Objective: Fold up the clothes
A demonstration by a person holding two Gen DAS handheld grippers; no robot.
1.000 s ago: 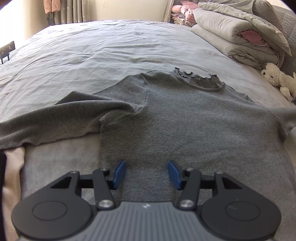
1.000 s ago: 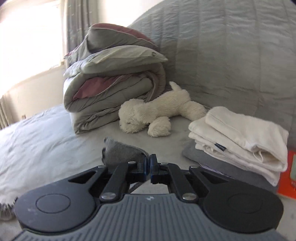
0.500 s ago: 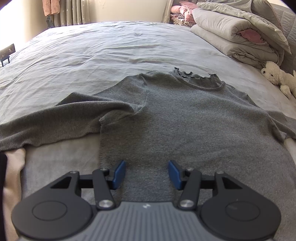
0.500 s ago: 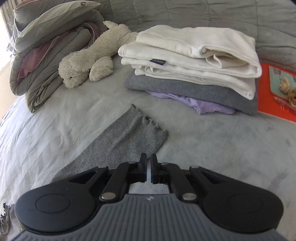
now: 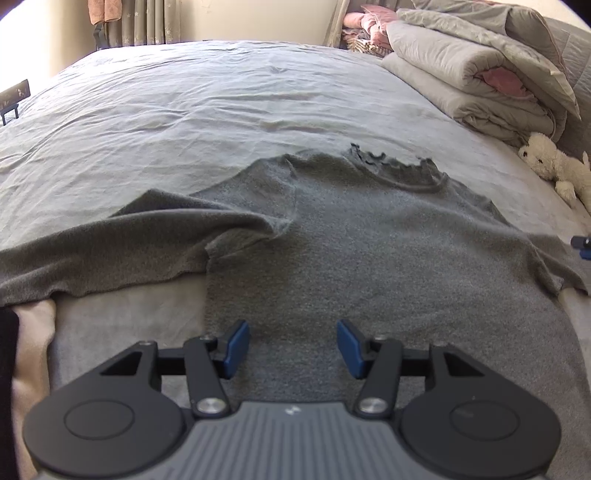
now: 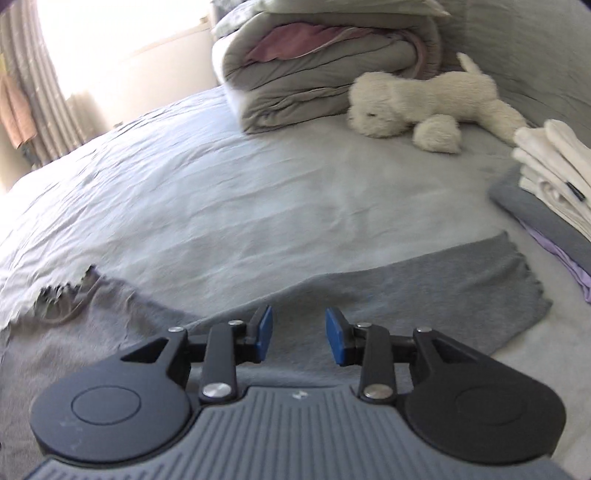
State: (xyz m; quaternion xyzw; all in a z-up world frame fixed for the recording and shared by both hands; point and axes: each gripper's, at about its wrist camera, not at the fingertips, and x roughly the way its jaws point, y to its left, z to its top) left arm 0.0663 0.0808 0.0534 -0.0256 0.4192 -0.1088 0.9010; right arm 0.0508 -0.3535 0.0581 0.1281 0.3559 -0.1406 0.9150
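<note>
A wide grey bed [image 5: 221,96] carries a grey knit top [image 5: 369,251] spread flat, sleeves out sideways, likely laid ready for folding. Finished clothes sit stacked [image 6: 550,192] at its edge. The left gripper [image 5: 291,343] hovers half open and empty above the hem. The right gripper [image 6: 298,334], jaws opening, holds nothing over one sleeve [image 6: 461,291].

We note a wide bed [image 5: 221,96] under a wrinkled grey sheet. Curtains [image 5: 155,20] hang at 11 o'clock against a cream wall [image 5: 258,18]. A bright window [image 6: 122,33] at 11 o'clock washes the right view in daylight.
</note>
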